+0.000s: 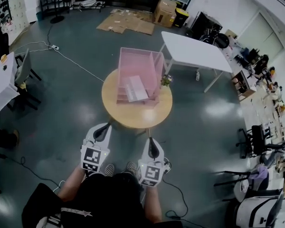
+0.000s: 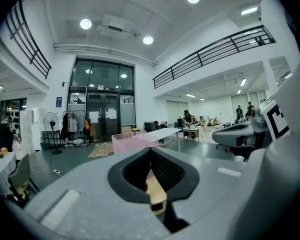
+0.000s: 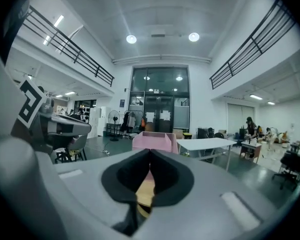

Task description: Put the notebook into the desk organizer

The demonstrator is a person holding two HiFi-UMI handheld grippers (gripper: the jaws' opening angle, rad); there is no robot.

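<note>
no legible text, brands or numbers, signs and markers too small to read

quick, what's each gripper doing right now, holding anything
left gripper: closed, holding nothing
right gripper: closed, holding nothing

Translucent pink plastic desk organizer (image 1: 133, 61), matt wooden table (image 1: 133, 118), glossy grey floor (image 1: 80, 113)

This is a big open workshop or lab hall. It has a polished grey concrete floor (image 1: 76, 103), a high ceiling with round lights (image 3: 131, 39), a railed mezzanine (image 2: 215, 51) and tall glass doors (image 3: 160, 109). Around the floor are flattened cardboard (image 1: 126, 23), boxes (image 1: 165, 11), a white folding table (image 1: 194, 51), office chairs (image 1: 254, 139), a standing fan (image 2: 50, 121), a loose cable (image 1: 76, 62) and clutter (image 1: 268, 87) along 1 wall.
</note>
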